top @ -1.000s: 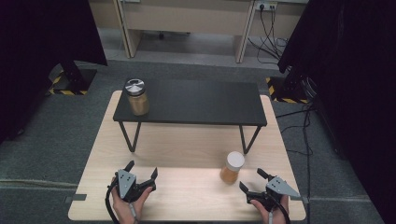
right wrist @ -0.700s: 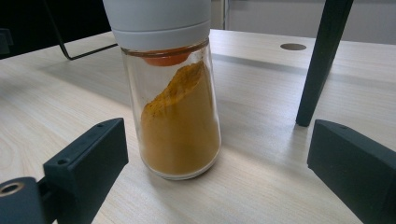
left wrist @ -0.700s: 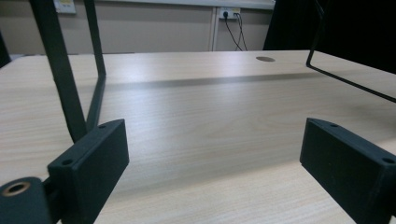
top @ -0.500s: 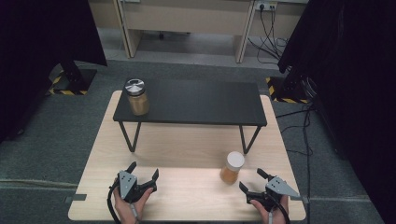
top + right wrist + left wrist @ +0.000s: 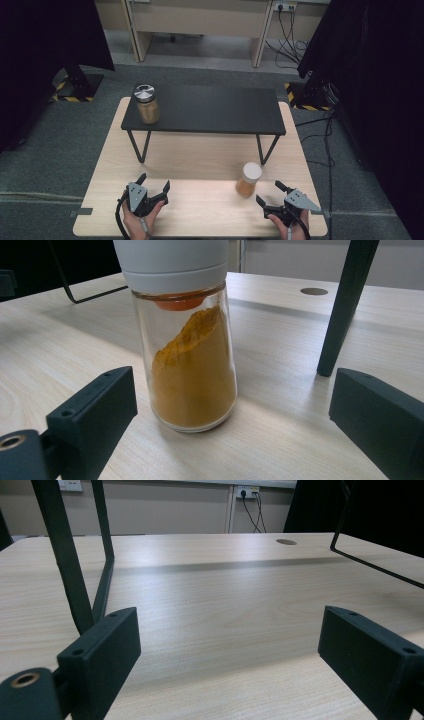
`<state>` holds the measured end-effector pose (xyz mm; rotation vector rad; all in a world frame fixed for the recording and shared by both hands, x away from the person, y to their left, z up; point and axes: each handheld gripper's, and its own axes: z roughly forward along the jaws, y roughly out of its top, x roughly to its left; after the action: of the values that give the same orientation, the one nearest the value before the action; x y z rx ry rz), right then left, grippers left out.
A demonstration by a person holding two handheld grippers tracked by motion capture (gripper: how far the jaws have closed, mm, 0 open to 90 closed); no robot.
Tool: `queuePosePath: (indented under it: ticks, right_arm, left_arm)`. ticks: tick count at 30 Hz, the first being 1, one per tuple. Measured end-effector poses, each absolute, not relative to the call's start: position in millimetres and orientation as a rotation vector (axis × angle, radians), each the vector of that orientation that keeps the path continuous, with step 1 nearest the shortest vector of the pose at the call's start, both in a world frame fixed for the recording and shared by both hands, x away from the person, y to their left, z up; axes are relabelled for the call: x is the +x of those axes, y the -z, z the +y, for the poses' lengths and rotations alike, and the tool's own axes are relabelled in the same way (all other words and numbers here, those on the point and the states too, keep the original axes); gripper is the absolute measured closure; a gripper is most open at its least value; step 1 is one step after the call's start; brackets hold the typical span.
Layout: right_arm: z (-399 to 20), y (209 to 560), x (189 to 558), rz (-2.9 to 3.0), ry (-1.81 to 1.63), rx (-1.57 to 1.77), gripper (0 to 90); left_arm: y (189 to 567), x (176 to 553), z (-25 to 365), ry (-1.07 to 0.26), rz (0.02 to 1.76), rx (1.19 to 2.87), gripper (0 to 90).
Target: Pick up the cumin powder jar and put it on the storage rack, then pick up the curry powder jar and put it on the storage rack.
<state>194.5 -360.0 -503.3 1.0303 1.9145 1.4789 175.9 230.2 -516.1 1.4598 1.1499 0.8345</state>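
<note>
High view: both hands low at table edge, left tool [image 5: 153,188] and right tool [image 5: 268,195] open, empty.

**Your two hand-held grippers**

Your left gripper [image 5: 152,187] is black with a grey plate and a trailing black cable. Your right gripper [image 5: 270,194] matches it. Each blocky black jaw shows small screw holes and a brass-ringed hole.

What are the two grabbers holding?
Nothing. The right gripper is open, with the spice jar standing ahead of its jaws, untouched. The left gripper is open over bare table.
</note>
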Motion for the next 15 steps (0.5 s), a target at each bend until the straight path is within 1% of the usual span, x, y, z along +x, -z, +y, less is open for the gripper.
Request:
queuePosePath:
  ticks: [15]
  right_arm:
    - [-360.6,503.4,194.9,1.917,-1.484,1.031,5.3]
  left_arm:
    - [517.2,175.2,230.5,-0.838,1.140,1.458,9.2]
